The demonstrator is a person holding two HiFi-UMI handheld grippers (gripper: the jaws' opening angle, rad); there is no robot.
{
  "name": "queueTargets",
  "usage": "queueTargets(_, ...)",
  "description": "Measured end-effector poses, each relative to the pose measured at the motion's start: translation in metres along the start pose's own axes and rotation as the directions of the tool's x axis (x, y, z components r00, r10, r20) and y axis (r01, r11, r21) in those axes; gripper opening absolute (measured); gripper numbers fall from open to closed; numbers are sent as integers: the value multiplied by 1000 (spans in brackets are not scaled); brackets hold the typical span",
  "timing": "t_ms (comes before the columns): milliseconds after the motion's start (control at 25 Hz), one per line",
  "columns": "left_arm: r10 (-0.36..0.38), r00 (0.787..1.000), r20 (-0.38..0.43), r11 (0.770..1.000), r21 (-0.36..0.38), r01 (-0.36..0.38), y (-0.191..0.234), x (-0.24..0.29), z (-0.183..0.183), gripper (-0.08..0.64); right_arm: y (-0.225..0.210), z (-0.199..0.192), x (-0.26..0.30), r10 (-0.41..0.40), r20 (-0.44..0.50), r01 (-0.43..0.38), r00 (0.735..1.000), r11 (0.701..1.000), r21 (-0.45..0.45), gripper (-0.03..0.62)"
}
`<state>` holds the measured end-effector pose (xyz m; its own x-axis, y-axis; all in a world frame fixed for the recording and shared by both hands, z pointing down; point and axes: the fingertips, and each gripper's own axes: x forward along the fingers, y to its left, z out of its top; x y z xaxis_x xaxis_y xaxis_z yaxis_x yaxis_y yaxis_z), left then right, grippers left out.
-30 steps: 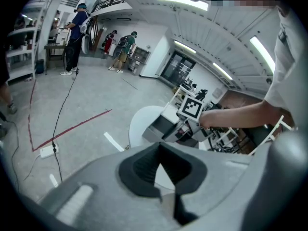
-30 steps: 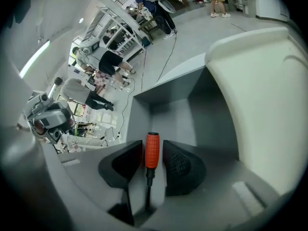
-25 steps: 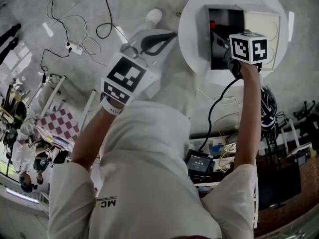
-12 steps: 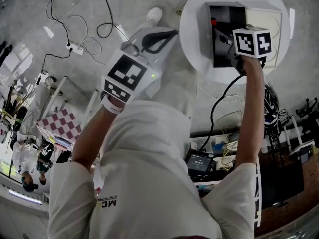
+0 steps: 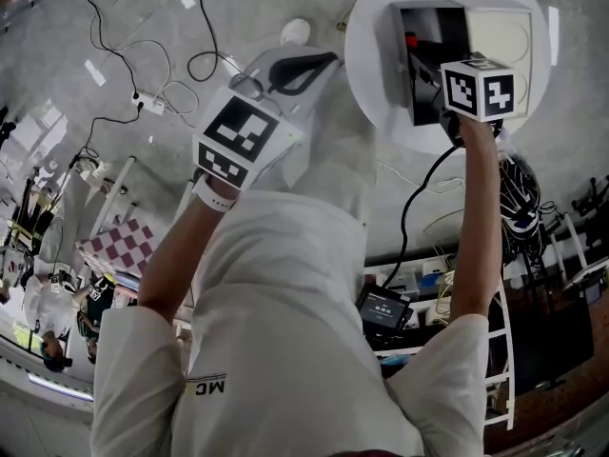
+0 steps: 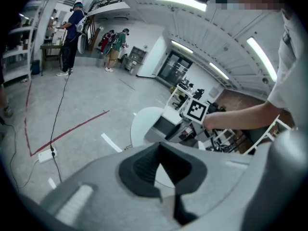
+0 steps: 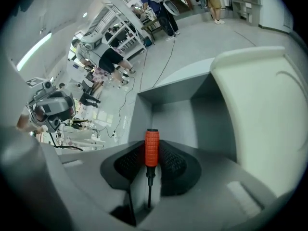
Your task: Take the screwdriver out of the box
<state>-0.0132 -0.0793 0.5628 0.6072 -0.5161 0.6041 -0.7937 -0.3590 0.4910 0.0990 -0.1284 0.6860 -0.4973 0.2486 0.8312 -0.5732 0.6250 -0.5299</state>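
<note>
Your right arm reaches straight out, tilting the right gripper [image 7: 152,144] steeply down into the open box [image 7: 178,114] on the round table [image 5: 371,84]. Its jaws have just been closing and now pinch the screwdriver [image 7: 151,160] by its orange handle, the shaft running back between the pads, still inside the box. Your left arm is bent, holding the left gripper [image 6: 160,148] well off to the other gripper's left, tips together and empty.

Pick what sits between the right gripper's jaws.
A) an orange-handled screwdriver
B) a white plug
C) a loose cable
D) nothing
A: the right gripper view shows the orange-handled screwdriver between the pads of the right gripper, whose jaws have just been closing on it, in front of the open grey box.
</note>
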Motion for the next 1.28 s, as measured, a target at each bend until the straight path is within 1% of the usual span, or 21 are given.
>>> queueTargets(120, -15, 1000, 3, 1000, 24, 15, -4, -6, 7, 0, 2, 1, -10, -49, 38, 49, 998, 999, 4, 87)
queueTargets(280, -34, 999, 2, 998, 59, 34, -9, -14, 19, 0, 6, 9, -26, -96, 106, 94, 990, 995, 23, 87)
queueTargets(440, -52, 999, -3, 994, 96, 52, -17, -27, 30, 1, 19, 17, -47, -136, 168, 130, 976, 990, 47, 87)
queueTargets(560, -73, 997, -8, 989, 130, 73, -28, -36, 42, 0, 28, 21, -70, -170, 230, 156, 958, 985, 77, 86)
queueTargets(720, -95, 995, -2, 978, 186, 94, -56, -55, 57, 0, 47, 19, -110, -219, 343, 196, 913, 975, 103, 86)
queueTargets(920, -131, 991, -1, 964, 232, 128, -61, -74, 67, 1, 75, 23, -127, -263, 422, 236, 868, 965, 114, 86)
queueTargets(1040, -140, 990, 7, 956, 260, 133, -98, -75, 86, 0, 82, 8, -172, -278, 475, 247, 835, 960, 128, 86)
queueTargets(1120, -149, 989, 11, 950, 280, 140, -117, -76, 102, 0, 85, 3, -203, -287, 512, 248, 810, 958, 145, 86)
queueTargets(1280, -168, 985, 27, 937, 315, 151, -120, -85, 134, 0, 98, 14, -244, -320, 581, 264, 748, 947, 182, 86)
